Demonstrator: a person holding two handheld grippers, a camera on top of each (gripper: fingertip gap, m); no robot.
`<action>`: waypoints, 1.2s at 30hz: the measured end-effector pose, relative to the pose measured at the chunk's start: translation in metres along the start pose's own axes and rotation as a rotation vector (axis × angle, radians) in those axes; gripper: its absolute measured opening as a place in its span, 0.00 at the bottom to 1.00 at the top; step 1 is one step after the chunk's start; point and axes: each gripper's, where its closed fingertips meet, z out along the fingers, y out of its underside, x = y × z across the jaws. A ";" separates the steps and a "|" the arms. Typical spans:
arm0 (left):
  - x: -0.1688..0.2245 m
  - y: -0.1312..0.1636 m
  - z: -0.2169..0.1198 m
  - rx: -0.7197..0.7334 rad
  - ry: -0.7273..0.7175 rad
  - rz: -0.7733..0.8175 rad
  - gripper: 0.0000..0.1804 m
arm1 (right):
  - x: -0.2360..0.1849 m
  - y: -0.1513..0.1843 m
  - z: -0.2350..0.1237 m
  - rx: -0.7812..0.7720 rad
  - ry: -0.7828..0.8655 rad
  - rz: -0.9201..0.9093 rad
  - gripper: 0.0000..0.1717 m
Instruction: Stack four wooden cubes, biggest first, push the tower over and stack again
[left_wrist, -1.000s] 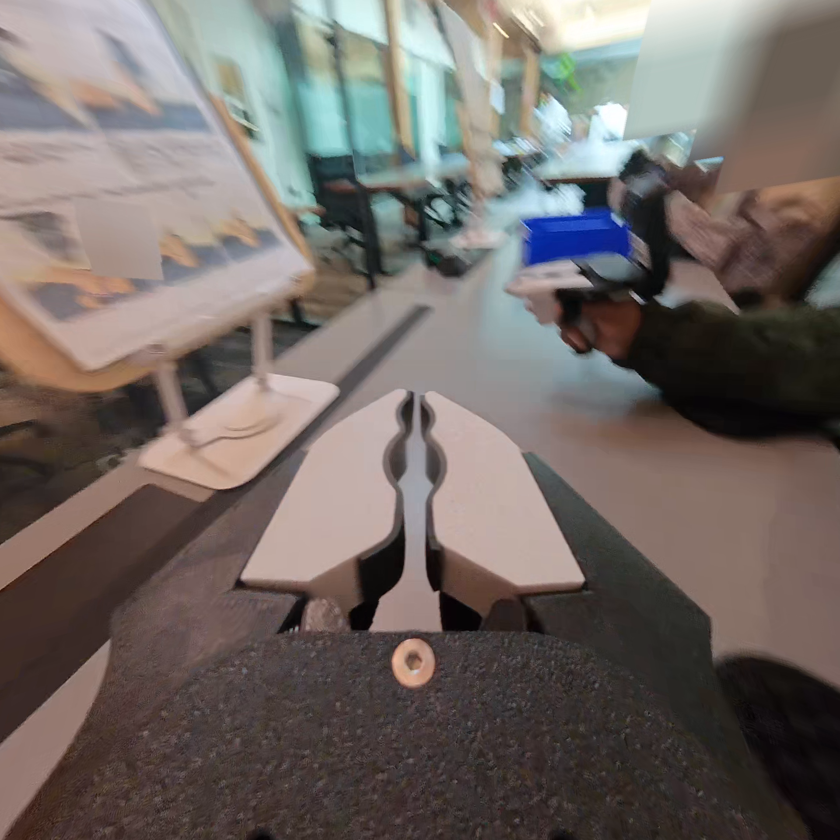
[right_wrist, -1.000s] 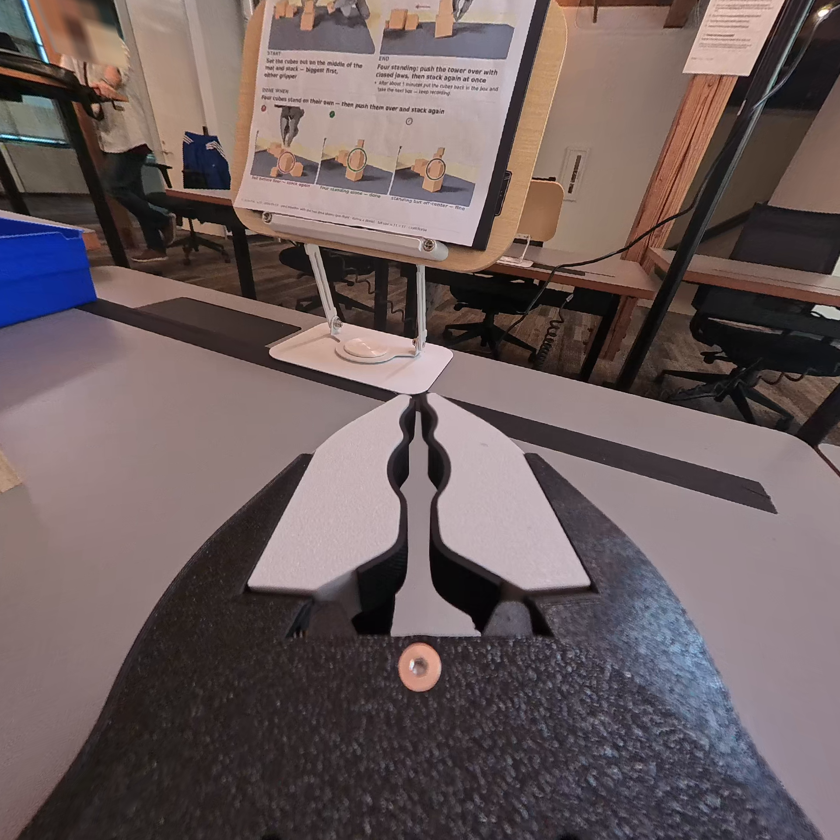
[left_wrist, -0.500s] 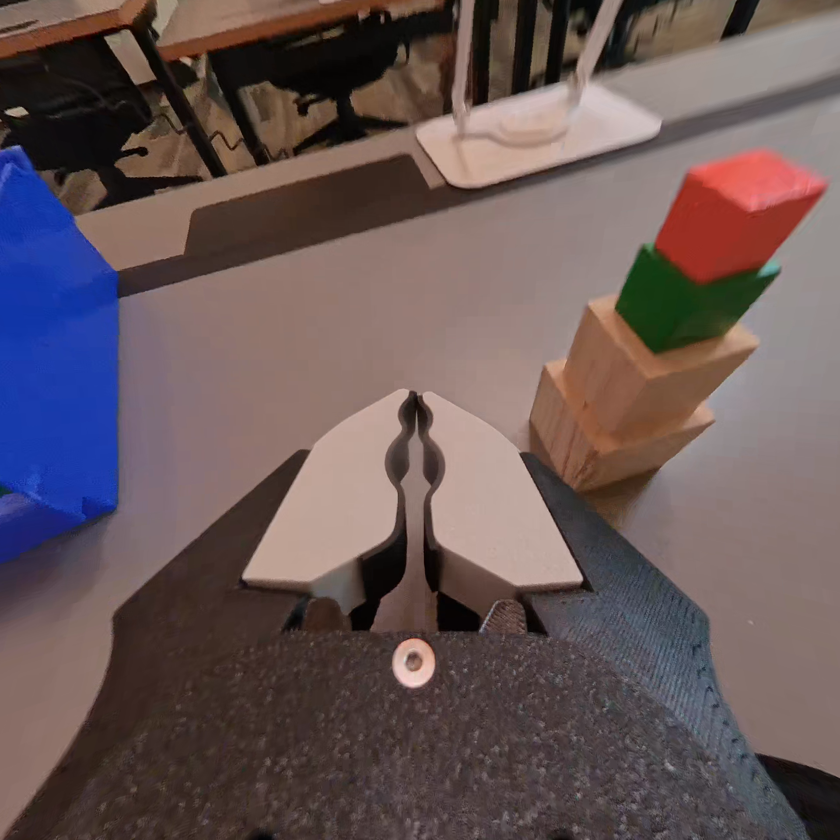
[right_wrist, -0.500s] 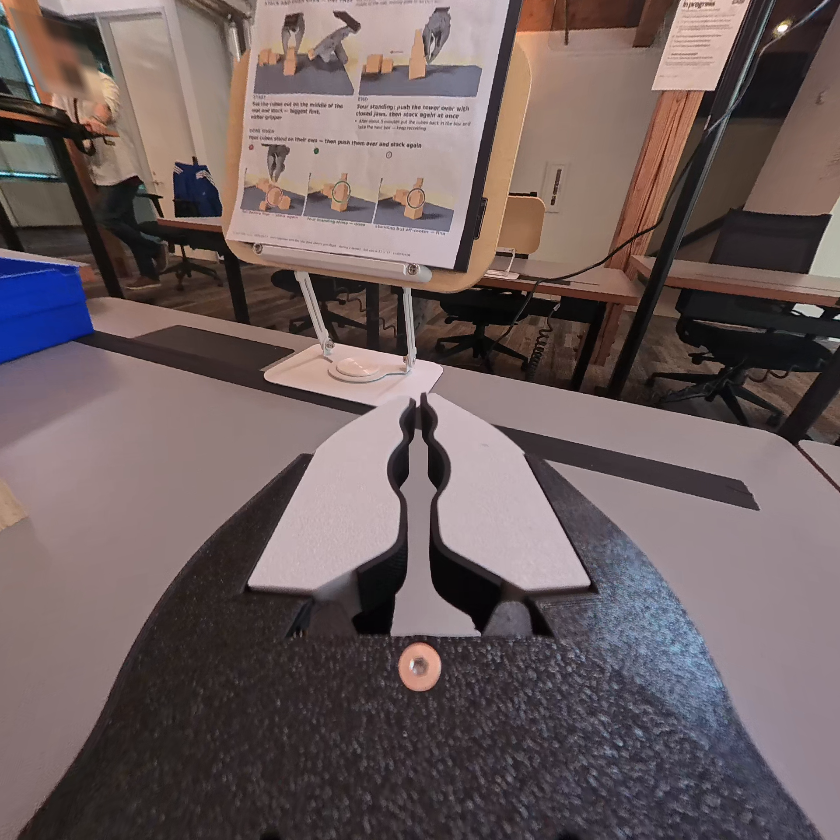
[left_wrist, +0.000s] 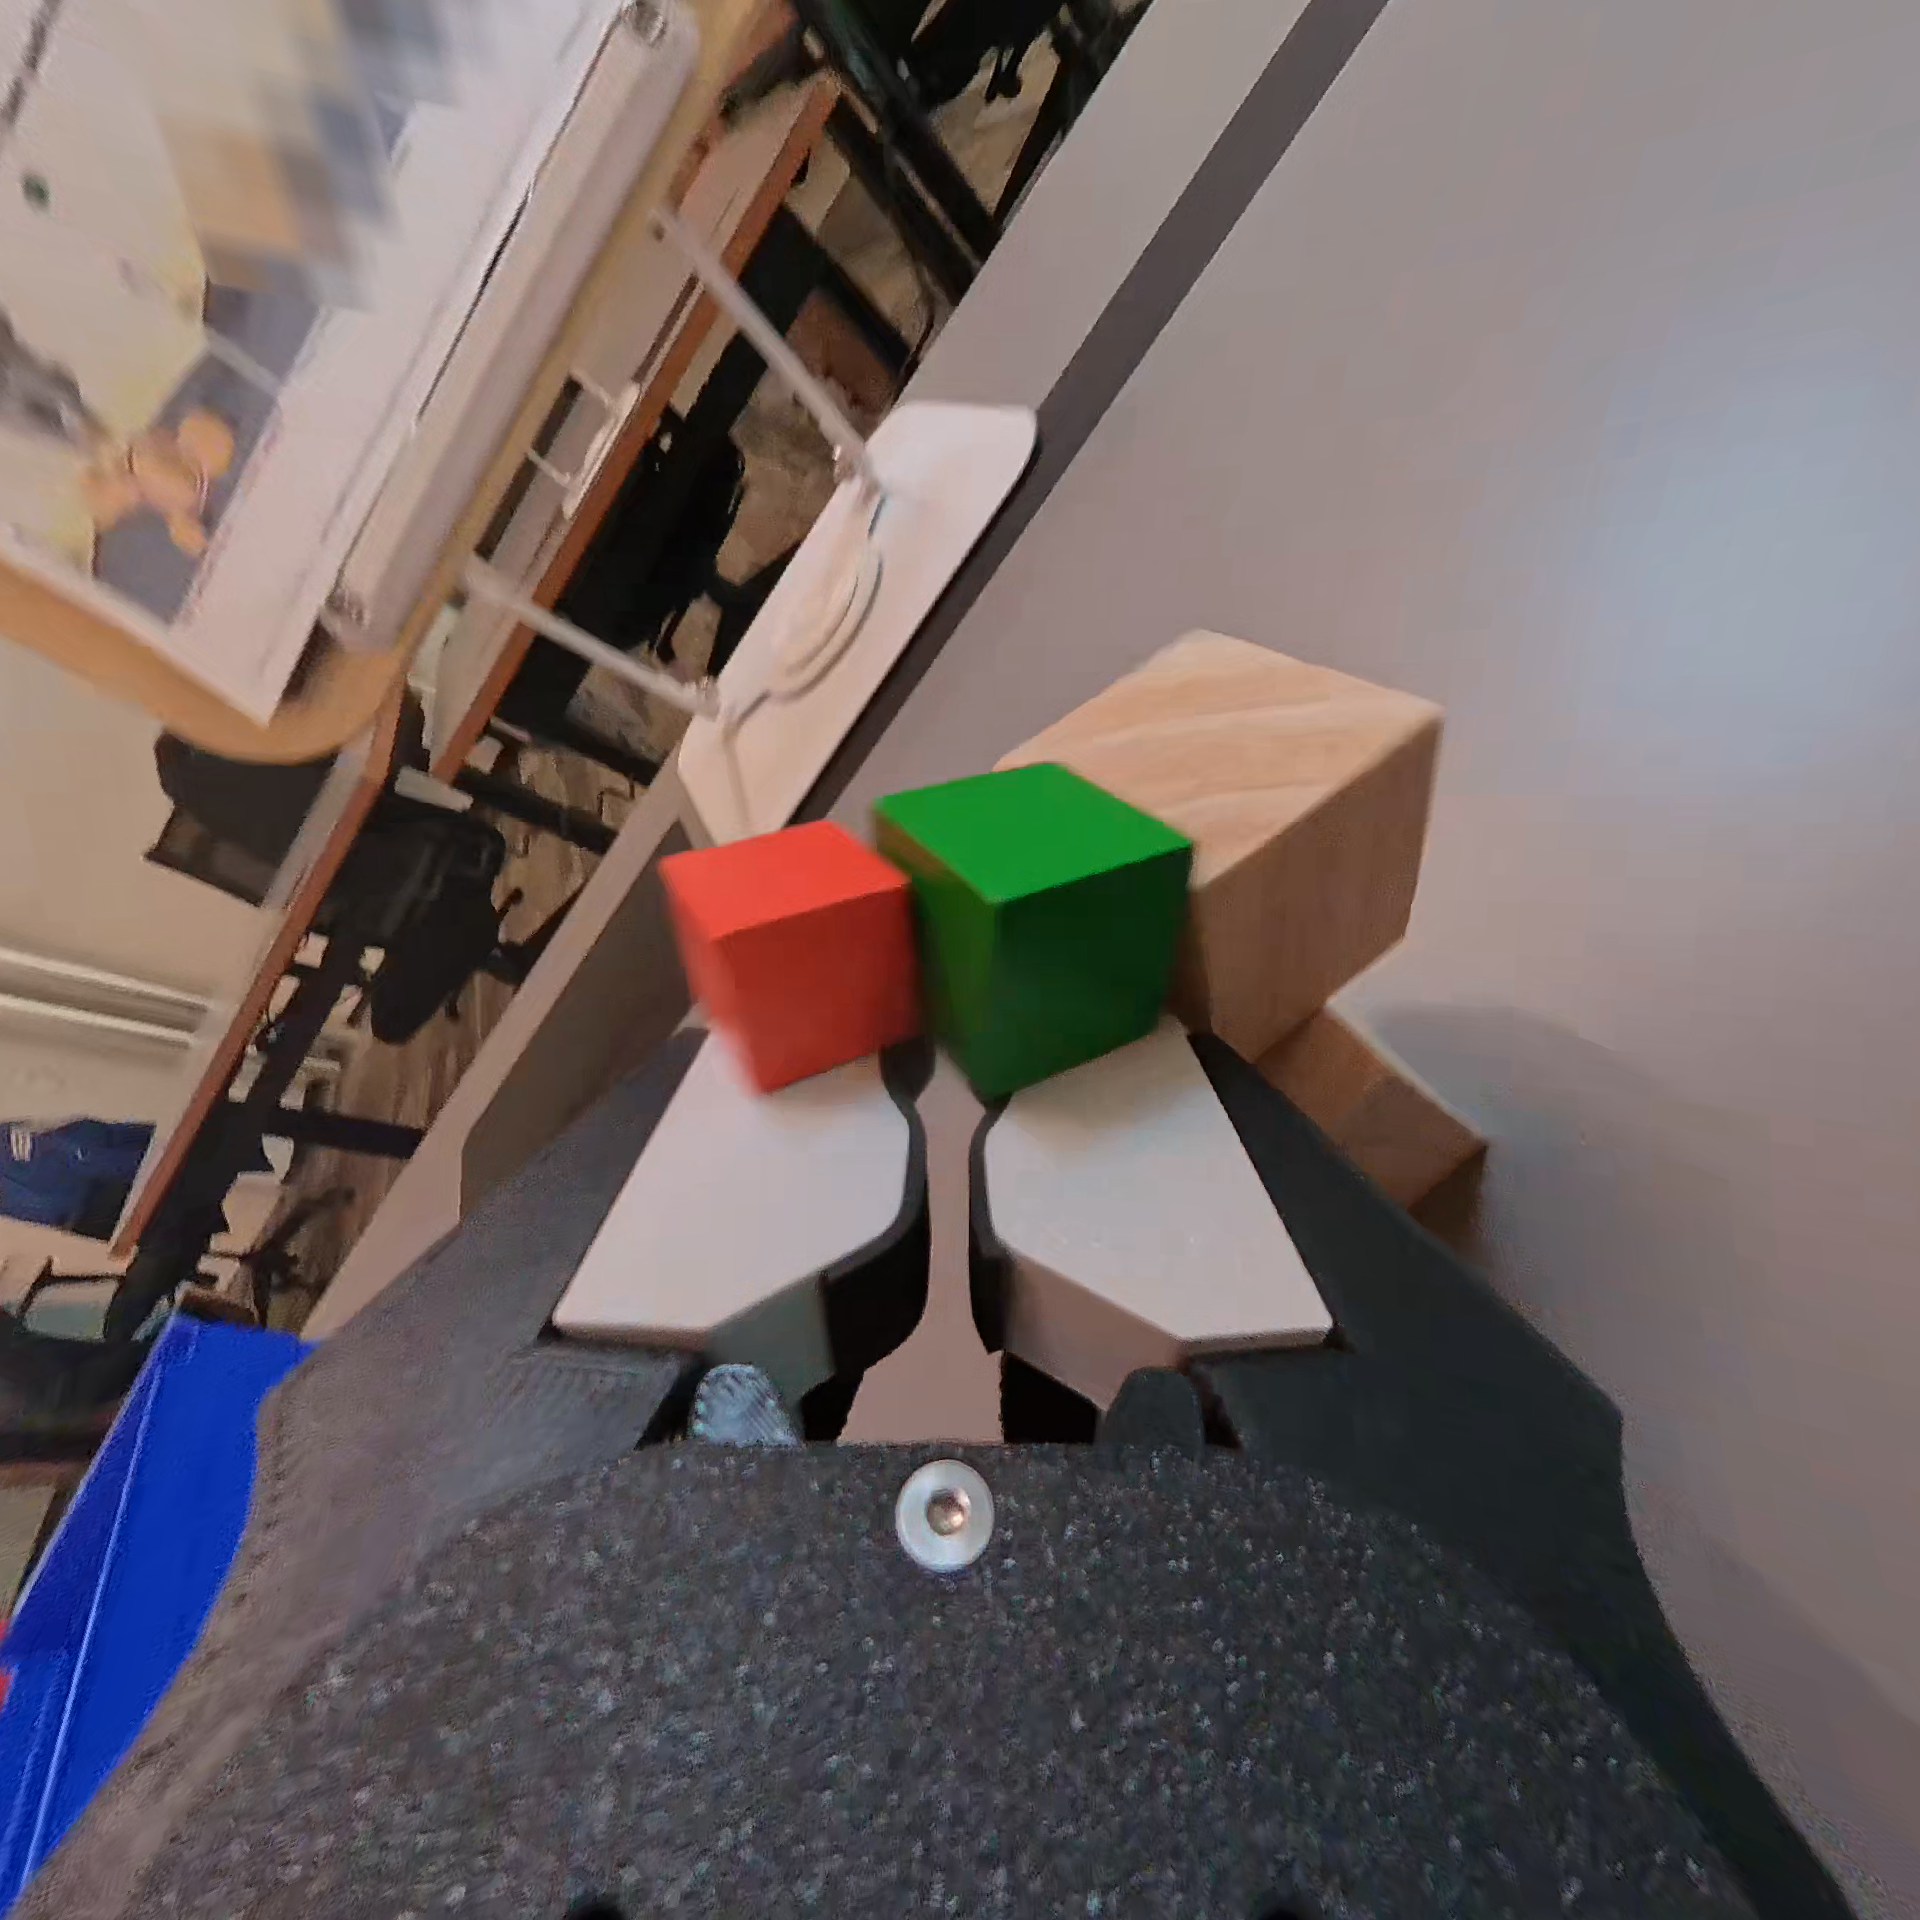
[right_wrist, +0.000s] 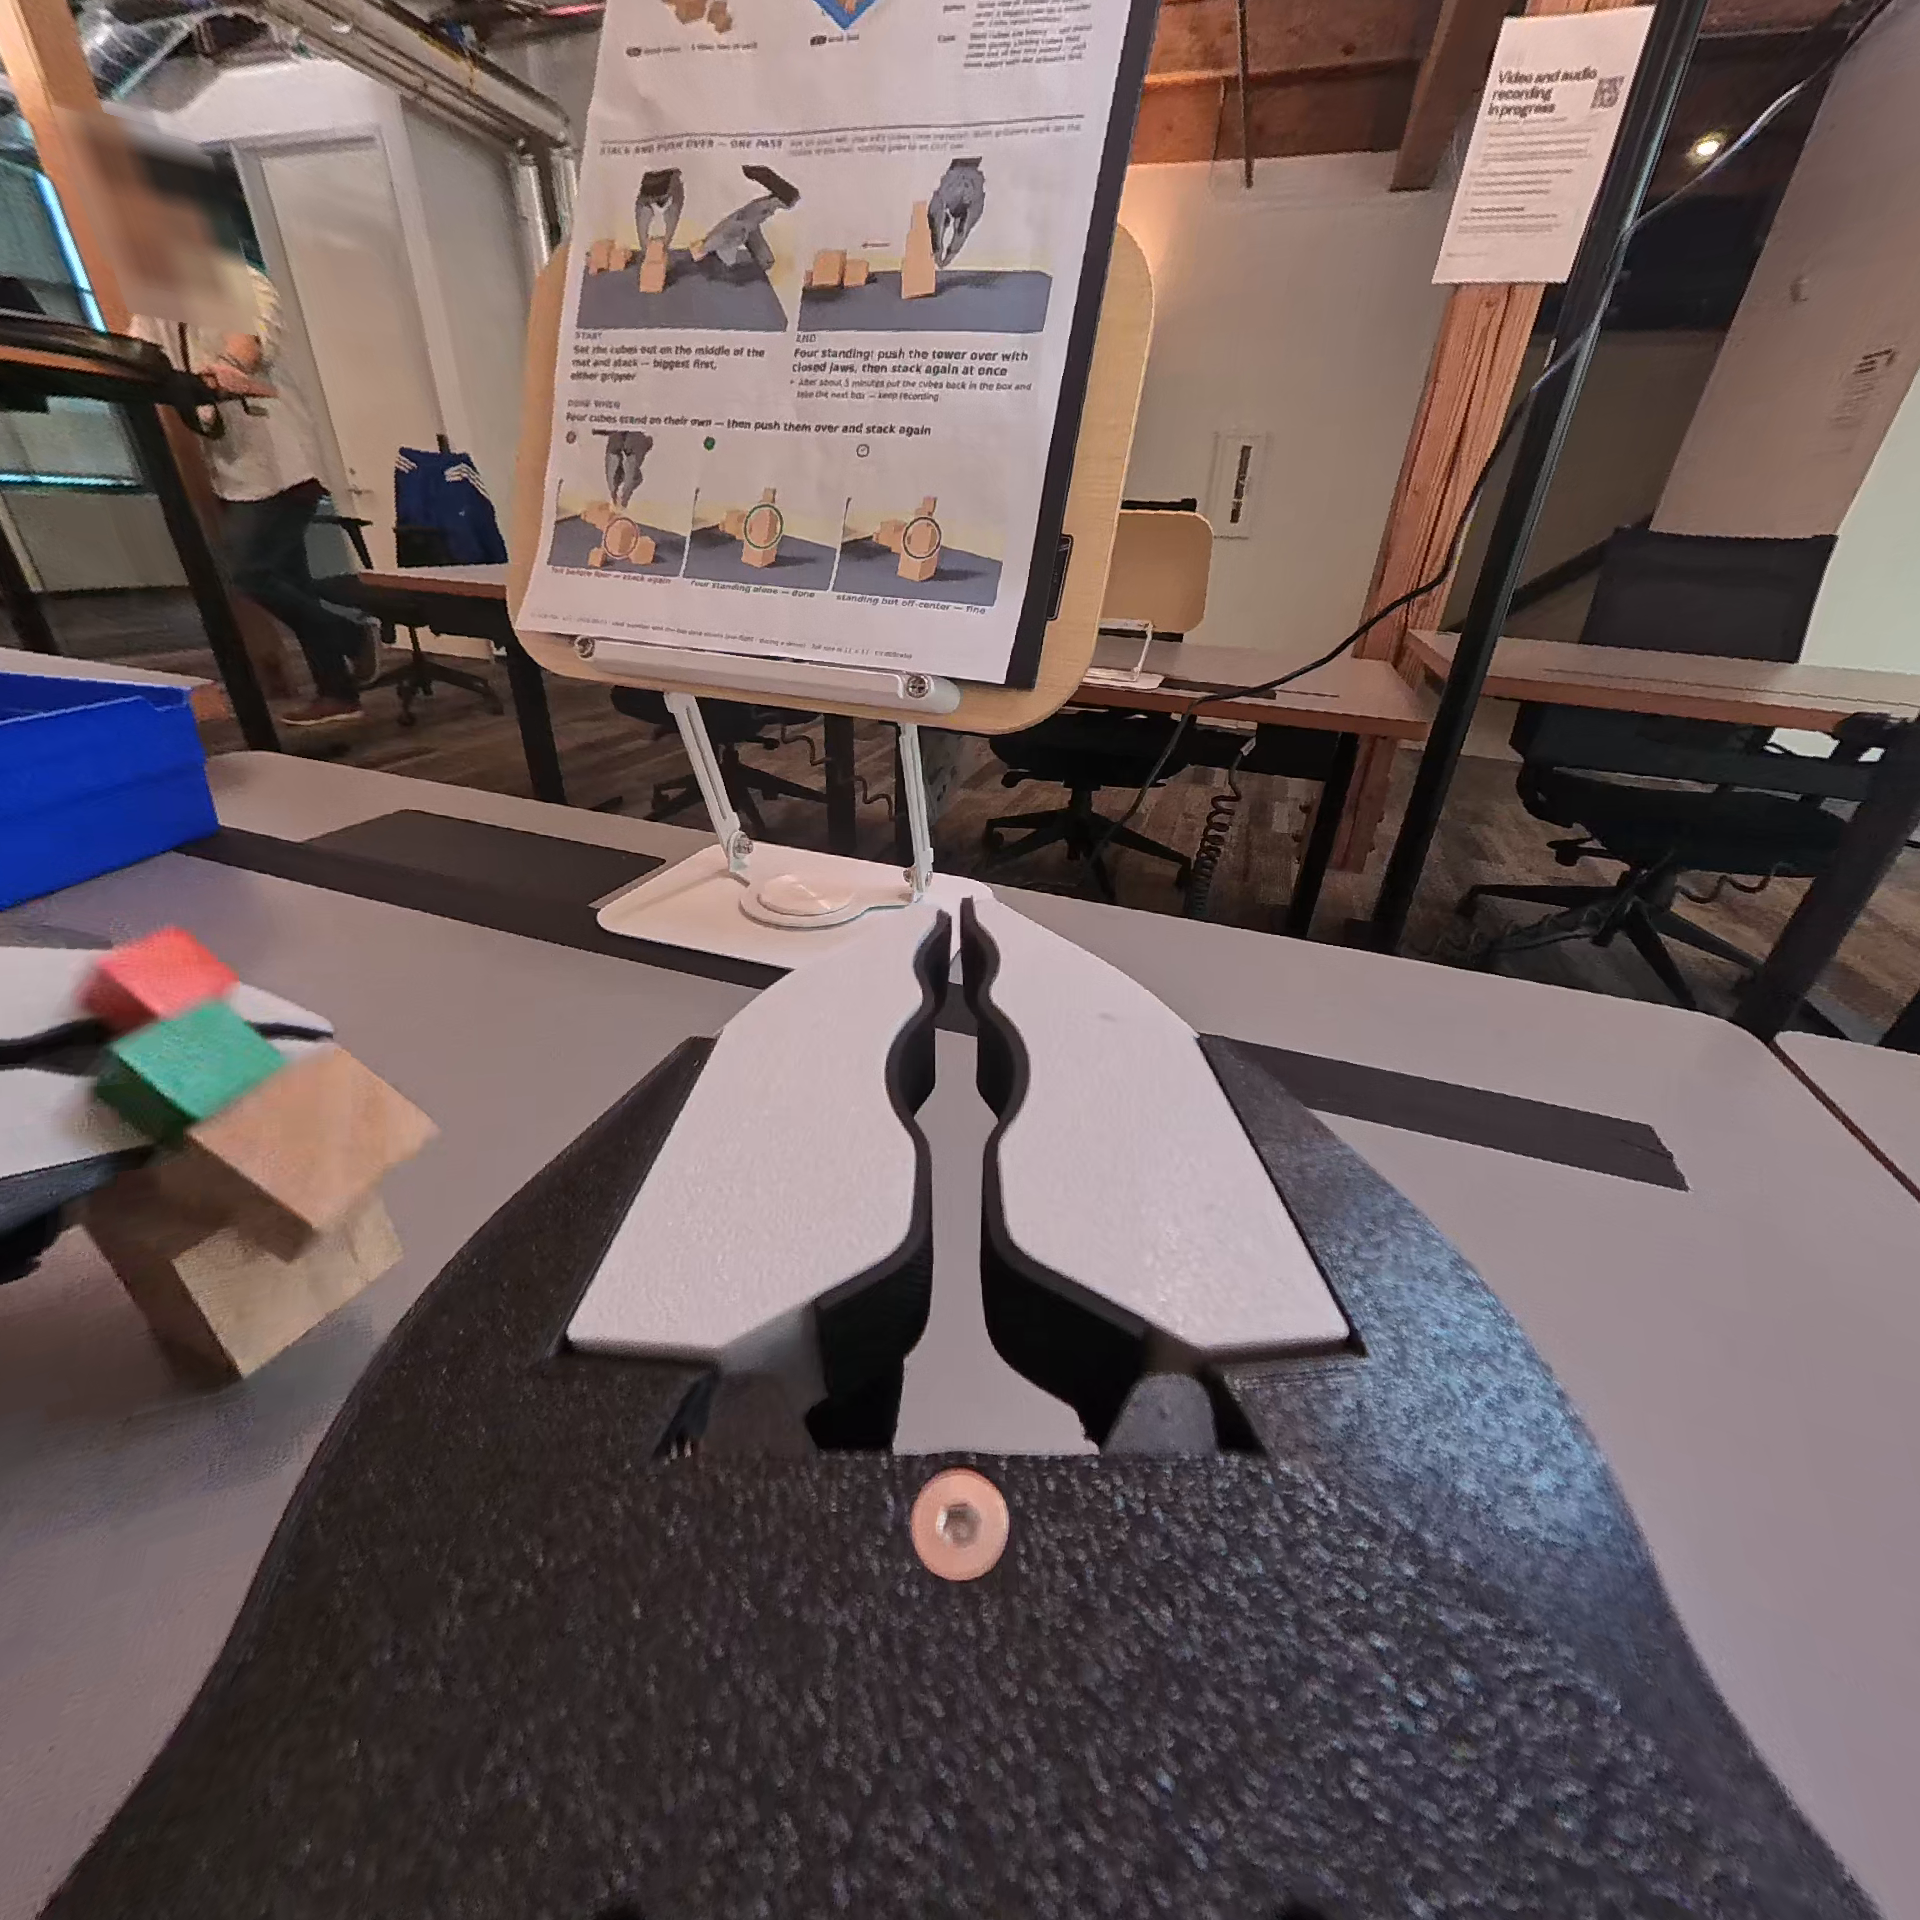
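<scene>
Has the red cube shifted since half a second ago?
Yes. The red cube has toppled sideways with the green cube, off upright above the bottom wooden block.

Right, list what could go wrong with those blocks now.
1. The red cube, green cube and upper wooden block lean off the bottom wooden block against the shut left gripper; they may scatter.
2. The red cube might tumble toward the stand base or off the table.
</scene>
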 end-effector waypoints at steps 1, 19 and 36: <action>0.005 -0.011 0.004 0.017 0.008 0.016 0.00 | 0.001 0.000 0.000 0.000 0.002 0.003 0.01; -0.035 -0.044 -0.049 0.356 0.203 -0.688 0.01 | 0.003 0.007 0.001 -0.012 0.001 0.001 0.01; -0.119 0.043 -0.029 0.463 -0.048 -0.788 0.00 | -0.039 0.031 0.011 -0.104 -0.218 -0.019 0.12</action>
